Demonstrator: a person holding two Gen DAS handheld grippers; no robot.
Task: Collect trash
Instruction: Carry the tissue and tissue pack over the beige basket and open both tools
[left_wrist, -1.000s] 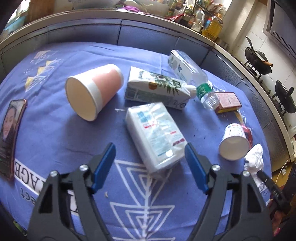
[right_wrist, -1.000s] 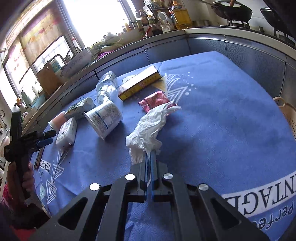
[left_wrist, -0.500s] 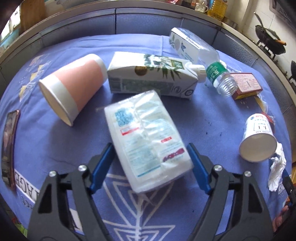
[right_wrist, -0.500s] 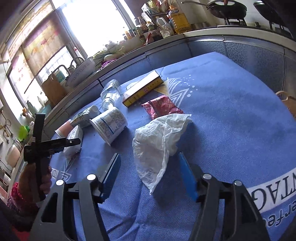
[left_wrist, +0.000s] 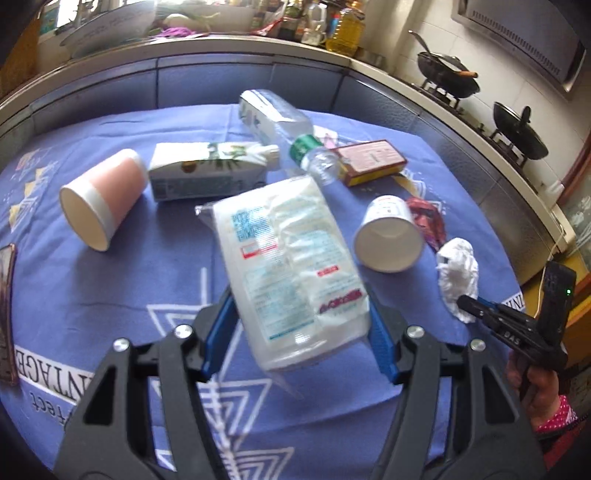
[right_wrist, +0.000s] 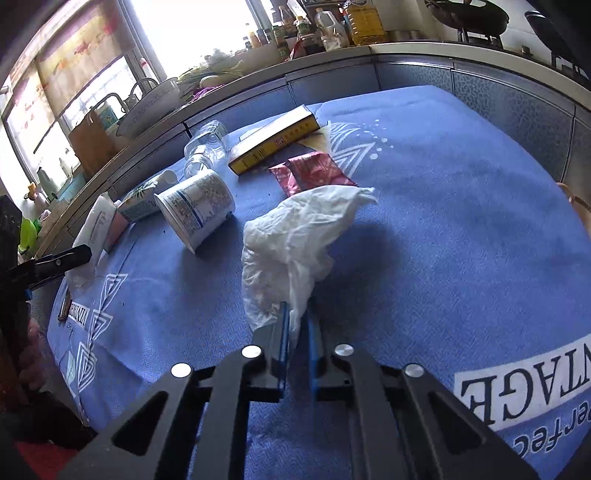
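Note:
A white plastic-wrapped tissue pack (left_wrist: 288, 258) sits between the blue pads of my left gripper (left_wrist: 299, 314). The jaws are closing on its sides, and the pack looks raised off the blue tablecloth (left_wrist: 147, 266). From the right wrist view, the same pack (right_wrist: 92, 229) and left gripper (right_wrist: 55, 264) show at the far left. My right gripper (right_wrist: 295, 317) is shut on the near end of a crumpled white tissue (right_wrist: 295, 236), which lies on the cloth. The left wrist view shows that tissue (left_wrist: 456, 273) at the right gripper's tip (left_wrist: 469, 306).
On the cloth lie a pink paper cup (left_wrist: 103, 195), a drink carton (left_wrist: 207, 171), a clear bottle (left_wrist: 280, 125), a brown box (left_wrist: 369, 160), a white cup (left_wrist: 388, 236) and a red wrapper (left_wrist: 424, 218). A phone (left_wrist: 5, 306) lies at the left edge. Kitchen counters ring the table.
My left gripper moved forward around the tissue pack, narrowed onto it and raised it. The right gripper opened around the white tissue, then shut on it.

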